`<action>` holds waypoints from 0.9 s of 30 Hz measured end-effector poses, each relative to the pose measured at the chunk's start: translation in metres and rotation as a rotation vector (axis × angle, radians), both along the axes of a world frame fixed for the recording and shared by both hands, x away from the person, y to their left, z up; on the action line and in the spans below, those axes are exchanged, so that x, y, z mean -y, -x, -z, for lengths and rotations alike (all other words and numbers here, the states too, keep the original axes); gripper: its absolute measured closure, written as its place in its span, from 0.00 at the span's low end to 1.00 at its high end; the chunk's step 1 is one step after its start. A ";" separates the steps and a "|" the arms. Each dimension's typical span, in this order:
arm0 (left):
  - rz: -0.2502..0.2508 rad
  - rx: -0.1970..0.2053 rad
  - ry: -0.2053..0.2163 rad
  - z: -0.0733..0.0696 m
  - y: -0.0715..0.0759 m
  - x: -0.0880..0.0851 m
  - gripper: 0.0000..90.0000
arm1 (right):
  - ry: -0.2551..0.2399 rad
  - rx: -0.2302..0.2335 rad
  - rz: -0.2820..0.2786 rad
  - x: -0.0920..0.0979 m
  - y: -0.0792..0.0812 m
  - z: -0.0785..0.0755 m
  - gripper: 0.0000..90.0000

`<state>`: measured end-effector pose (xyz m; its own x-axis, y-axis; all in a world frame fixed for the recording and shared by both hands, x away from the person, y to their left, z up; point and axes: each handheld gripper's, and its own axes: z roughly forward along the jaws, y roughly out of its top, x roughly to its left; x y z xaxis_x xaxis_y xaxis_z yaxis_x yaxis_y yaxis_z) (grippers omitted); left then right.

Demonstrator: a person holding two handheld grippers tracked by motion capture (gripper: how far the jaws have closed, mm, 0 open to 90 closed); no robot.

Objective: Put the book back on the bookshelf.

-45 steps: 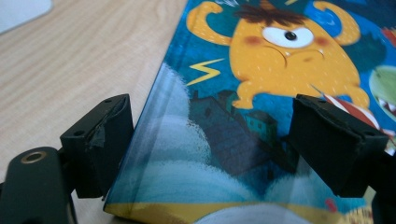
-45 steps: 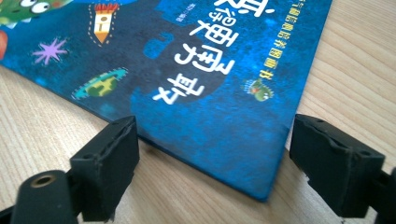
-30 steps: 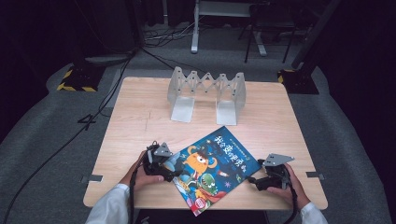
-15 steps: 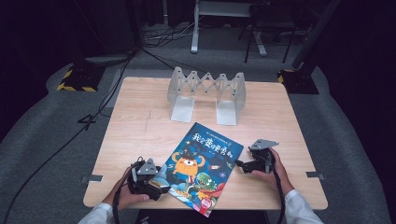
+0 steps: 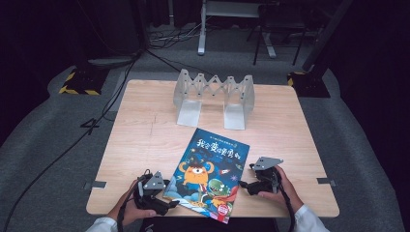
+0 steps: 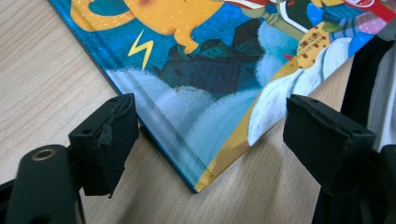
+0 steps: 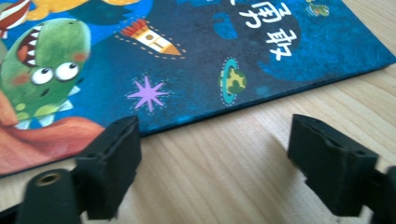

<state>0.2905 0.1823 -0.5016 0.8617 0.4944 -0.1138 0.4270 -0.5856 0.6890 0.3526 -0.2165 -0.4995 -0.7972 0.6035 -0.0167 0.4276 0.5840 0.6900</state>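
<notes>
A picture book (image 5: 208,174) with a blue cover and cartoon monsters lies flat on the wooden table (image 5: 145,140), turned a little askew. My left gripper (image 5: 169,205) is at the book's near left corner. In the left gripper view that corner (image 6: 196,182) sits between the wide jaws of my left gripper (image 6: 210,135), which have just been closing a little; the pads do not press on it. My right gripper (image 5: 244,186) is at the book's right edge. In the right gripper view it (image 7: 215,140) stands open on bare wood, with the book's edge (image 7: 261,100) just ahead.
A grey folding book rack (image 5: 214,96) stands at the back middle of the table. The table's near edge (image 5: 270,212) runs just behind both hands. Cables (image 5: 96,125) trail over the grey floor at the left.
The book has shifted left and turned a little. My left gripper drew back toward the near edge, to the book's corner. My right gripper moved left, to the book's right edge.
</notes>
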 end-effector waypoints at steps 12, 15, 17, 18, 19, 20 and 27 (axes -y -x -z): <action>0.060 0.001 0.012 0.001 0.005 0.024 0.21 | -0.016 0.042 0.146 0.015 -0.028 0.002 0.22; 0.073 -0.011 0.026 0.001 0.006 0.030 0.21 | -0.017 0.021 0.146 0.019 -0.028 0.001 0.22; 0.083 -0.007 0.026 0.001 0.005 0.032 0.21 | -0.016 0.012 0.140 0.022 -0.025 0.001 0.22; 0.083 -0.009 0.026 0.001 0.006 0.035 0.21 | -0.016 0.012 0.140 0.022 -0.025 0.001 0.22; 0.090 0.002 0.017 0.001 0.008 0.039 0.21 | -0.007 0.000 0.128 0.026 -0.019 0.000 0.20; 0.088 0.007 0.019 0.001 0.009 0.041 0.21 | -0.004 -0.002 0.116 0.028 -0.017 0.000 0.18; 0.086 0.036 -0.032 0.000 0.013 0.036 0.22 | 0.036 -0.030 0.037 0.034 0.013 -0.003 0.17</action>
<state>0.2779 0.1461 -0.5016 0.9042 0.4217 -0.0675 0.3499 -0.6409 0.6832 0.3396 -0.2503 -0.4961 -0.7749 0.6320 -0.0150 0.4698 0.5915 0.6553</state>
